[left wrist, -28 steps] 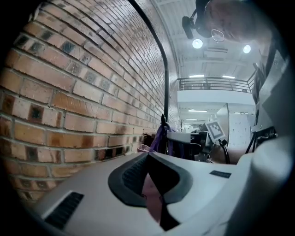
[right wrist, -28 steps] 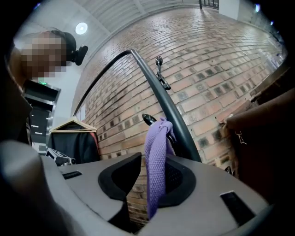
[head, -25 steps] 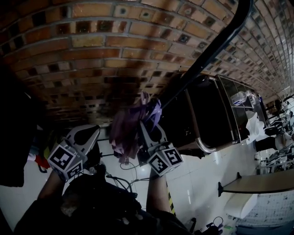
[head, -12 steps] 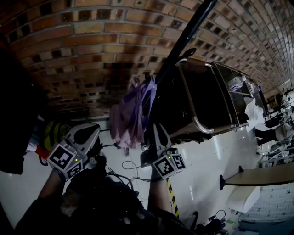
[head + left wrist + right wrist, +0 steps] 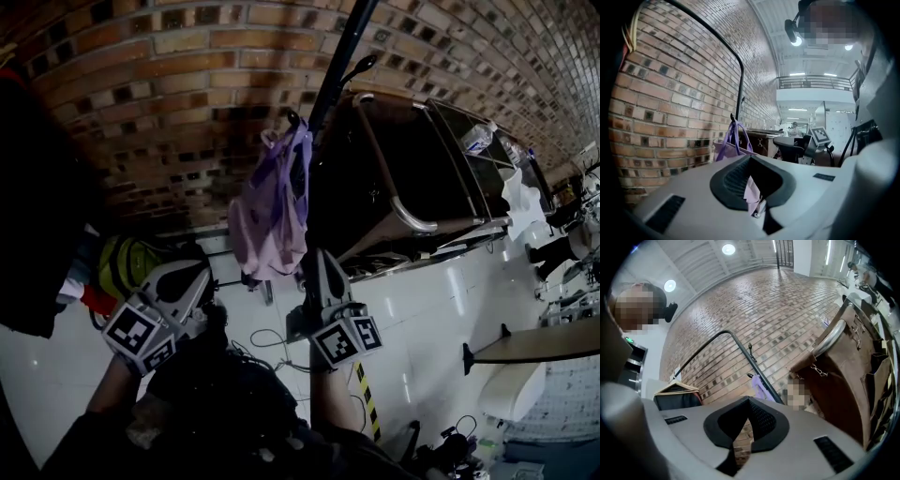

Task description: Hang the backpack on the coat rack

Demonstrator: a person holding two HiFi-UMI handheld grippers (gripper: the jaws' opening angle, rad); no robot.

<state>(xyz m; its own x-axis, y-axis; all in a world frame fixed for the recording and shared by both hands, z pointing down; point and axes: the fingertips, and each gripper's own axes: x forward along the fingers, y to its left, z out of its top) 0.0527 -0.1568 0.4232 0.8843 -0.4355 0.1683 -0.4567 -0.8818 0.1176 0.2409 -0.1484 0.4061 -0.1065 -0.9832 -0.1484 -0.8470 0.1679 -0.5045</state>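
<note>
The purple and pink backpack (image 5: 270, 217) hangs by its straps from a hook on the black coat rack pole (image 5: 336, 58), in front of the brick wall. Both grippers are below it and apart from it. My right gripper (image 5: 313, 259) is shut with nothing in it, its tip just under the bag's lower edge. To the lower left, my left gripper (image 5: 199, 274) has its jaws together and is also empty. In the left gripper view, the backpack (image 5: 726, 146) hangs ahead past the left gripper (image 5: 752, 178). The right gripper view shows a purple bit of the backpack (image 5: 761, 390) beyond the right gripper (image 5: 747, 423).
A dark brown cabinet with a metal handle (image 5: 412, 178) stands right of the rack. Dark garments (image 5: 37, 187) hang at the left, with a yellow-green item (image 5: 127, 262) beside them. Cables (image 5: 267, 342) lie on the white floor. A round table (image 5: 534, 342) is at the right.
The right gripper was up at the backpack's straps and has drawn back below the bag. The left gripper has also pulled back. The backpack now hangs alone on the hook.
</note>
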